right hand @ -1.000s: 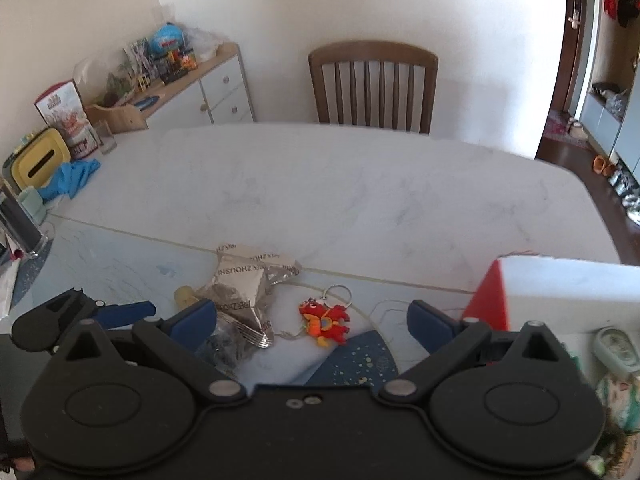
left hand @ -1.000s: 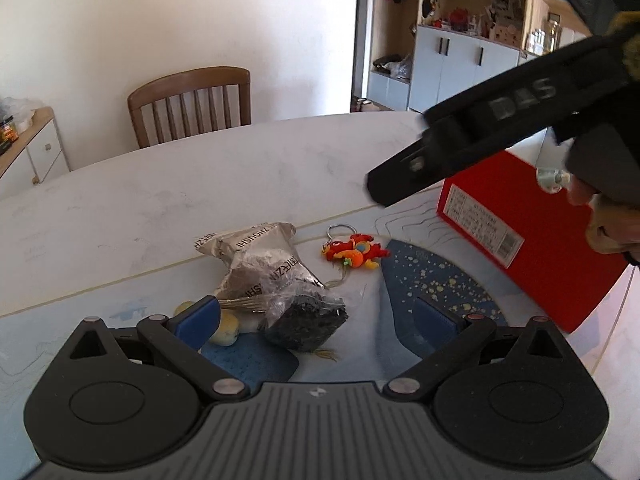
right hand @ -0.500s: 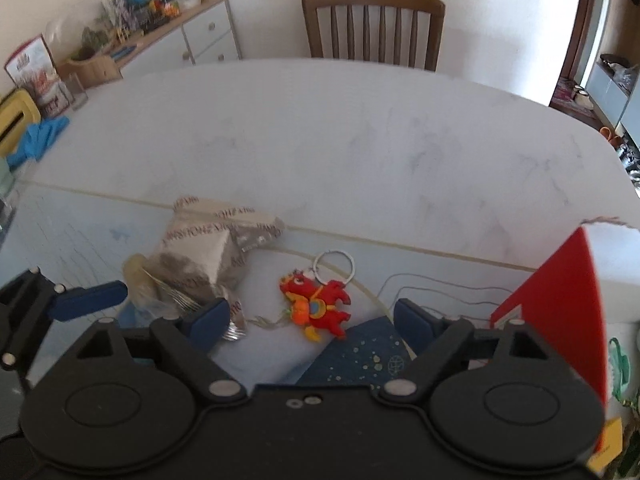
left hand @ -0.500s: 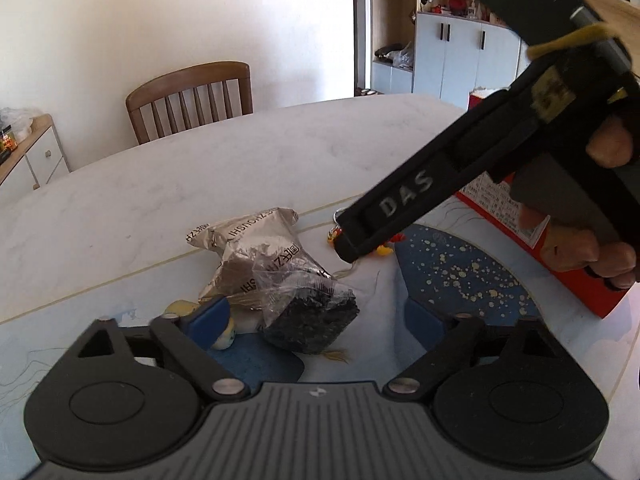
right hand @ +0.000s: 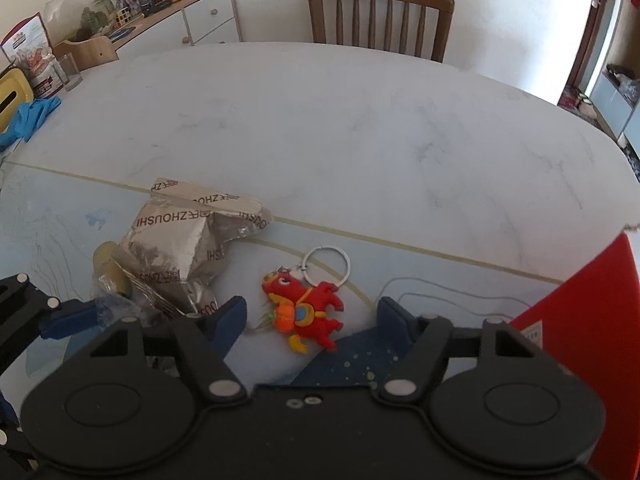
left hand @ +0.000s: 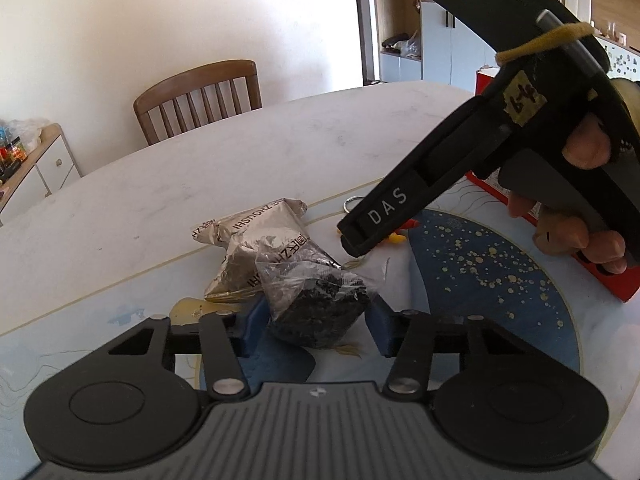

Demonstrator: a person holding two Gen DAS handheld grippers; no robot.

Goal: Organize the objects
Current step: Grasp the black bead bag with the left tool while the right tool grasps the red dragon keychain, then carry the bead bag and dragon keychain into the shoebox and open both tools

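Your oval white marble table (right hand: 360, 140) carries a red cardboard box (right hand: 592, 320) at 4 o'clock. Your left gripper (left hand: 314, 322) pinches the clear plastic bag of black granules (left hand: 316, 304). Your right gripper (right hand: 312, 320), fingers wide, straddles the red rubber dragon keychain (right hand: 308, 312).

— How many bags on the worktop (right hand: 360, 140)?
— Two: one silver foil bag (right hand: 176, 236) and one clear bag (left hand: 316, 300) of dark bits.
— Keyrings?
— One red keyring (right hand: 306, 312), with one metal ring.
— Boxes?
— One red box (right hand: 592, 340).
— Chairs?
— One wooden chair (right hand: 380, 16).
— Hand-held grippers?
— Two: left hand-held gripper (left hand: 312, 326), right hand-held gripper (right hand: 312, 318).
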